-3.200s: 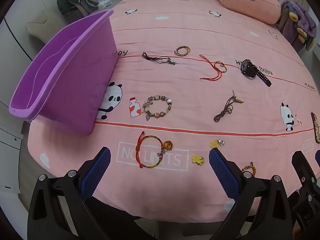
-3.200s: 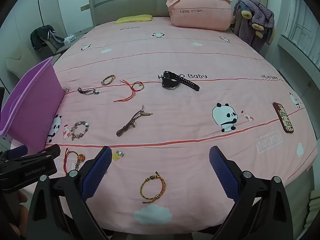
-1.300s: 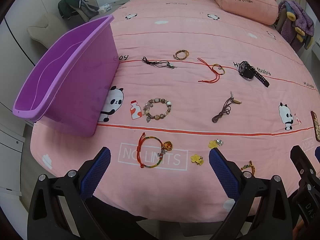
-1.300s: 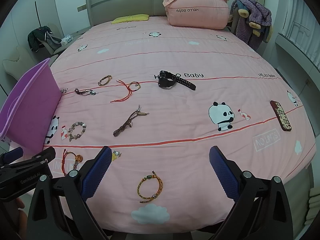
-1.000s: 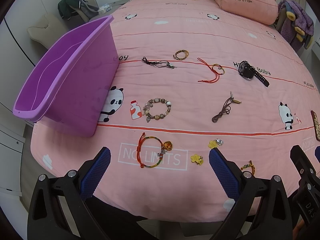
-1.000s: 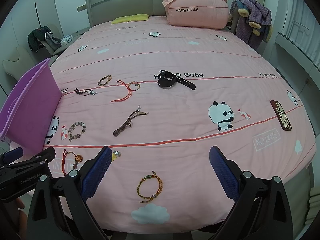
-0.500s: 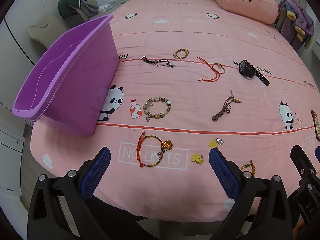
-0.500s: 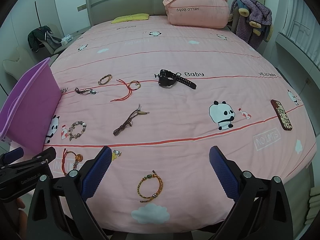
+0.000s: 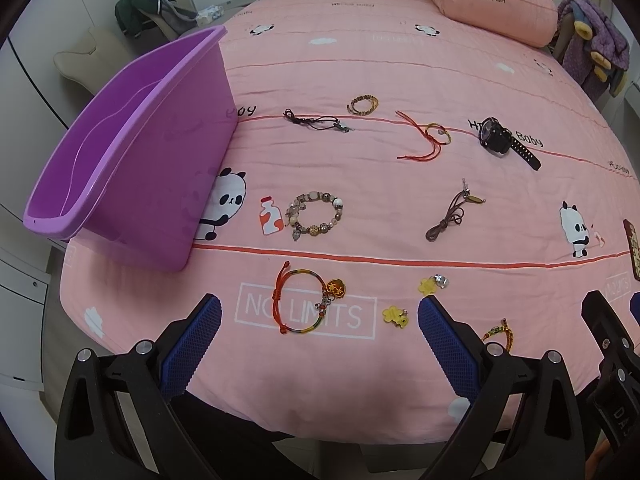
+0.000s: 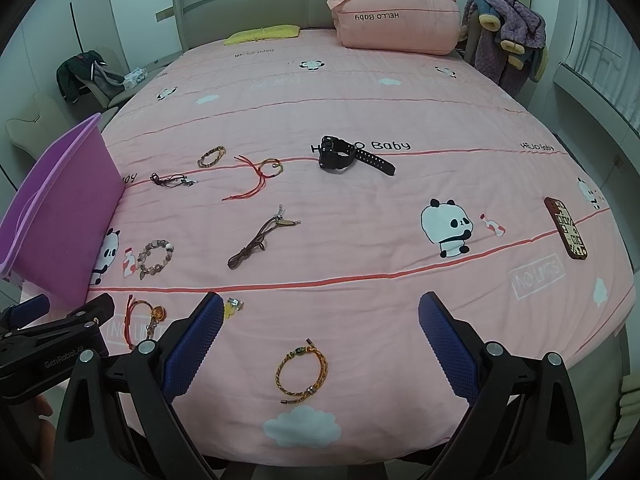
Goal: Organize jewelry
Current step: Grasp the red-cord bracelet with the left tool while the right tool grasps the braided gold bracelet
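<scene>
Several pieces of jewelry lie spread on a pink bedspread (image 9: 360, 60). A red cord bracelet with a gold charm (image 9: 306, 300) lies between my open left gripper's (image 9: 320, 332) fingers, just ahead. A beaded bracelet (image 9: 316, 214), a brown cord (image 9: 450, 216), a black watch (image 9: 500, 140) and small gold charms (image 9: 396, 316) lie farther out. A purple tub (image 9: 132, 148) stands at the left, empty. My right gripper (image 10: 320, 336) is open above a braided yellow bracelet (image 10: 302, 374).
A phone in a brown case (image 10: 566, 228) lies at the right edge of the bed. A pink pillow (image 10: 396, 20) and a yellow cloth (image 10: 264, 34) are at the headboard. Chairs with clothes (image 10: 86, 72) stand left of the bed.
Both grippers have drifted slightly; the views shift by a small amount. Nothing on the bed has moved and both grippers stay open.
</scene>
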The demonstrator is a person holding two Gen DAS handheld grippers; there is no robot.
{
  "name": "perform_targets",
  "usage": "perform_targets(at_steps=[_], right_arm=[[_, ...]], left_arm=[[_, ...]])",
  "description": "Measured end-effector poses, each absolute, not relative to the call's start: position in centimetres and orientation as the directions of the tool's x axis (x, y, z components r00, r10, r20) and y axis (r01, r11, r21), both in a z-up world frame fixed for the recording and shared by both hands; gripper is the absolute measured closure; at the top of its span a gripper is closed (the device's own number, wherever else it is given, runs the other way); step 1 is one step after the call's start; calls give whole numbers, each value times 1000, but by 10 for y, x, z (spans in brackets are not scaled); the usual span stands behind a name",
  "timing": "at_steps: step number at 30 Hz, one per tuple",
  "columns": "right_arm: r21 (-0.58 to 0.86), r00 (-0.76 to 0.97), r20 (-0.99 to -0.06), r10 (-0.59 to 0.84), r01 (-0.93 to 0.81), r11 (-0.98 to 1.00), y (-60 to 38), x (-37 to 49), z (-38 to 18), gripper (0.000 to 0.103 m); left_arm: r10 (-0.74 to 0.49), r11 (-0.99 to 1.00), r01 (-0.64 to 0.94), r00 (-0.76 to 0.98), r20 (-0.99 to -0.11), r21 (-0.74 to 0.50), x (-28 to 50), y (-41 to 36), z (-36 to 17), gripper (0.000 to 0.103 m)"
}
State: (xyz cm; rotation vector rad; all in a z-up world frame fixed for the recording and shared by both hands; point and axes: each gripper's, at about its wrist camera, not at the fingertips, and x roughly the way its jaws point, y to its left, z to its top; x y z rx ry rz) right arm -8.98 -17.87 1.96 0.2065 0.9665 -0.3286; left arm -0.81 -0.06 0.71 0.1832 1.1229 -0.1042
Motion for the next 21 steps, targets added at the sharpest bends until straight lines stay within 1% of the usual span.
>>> perform_targets(at_steps=[6, 15, 21], right_arm=[[47, 513, -844, -153, 356, 933, -185, -94, 7, 10], [86, 440, -895, -73, 329, 940, -195, -101, -41, 10], [113, 403, -915, -26, 317, 942, -198, -100, -70, 10]], left_arm=[[-8, 977, 195, 421, -907, 82, -9, 1, -7, 6], [23, 965, 234, 356, -934, 113, -11, 3, -58, 6], [40, 967, 227, 324, -945, 119, -8, 10, -87, 6]])
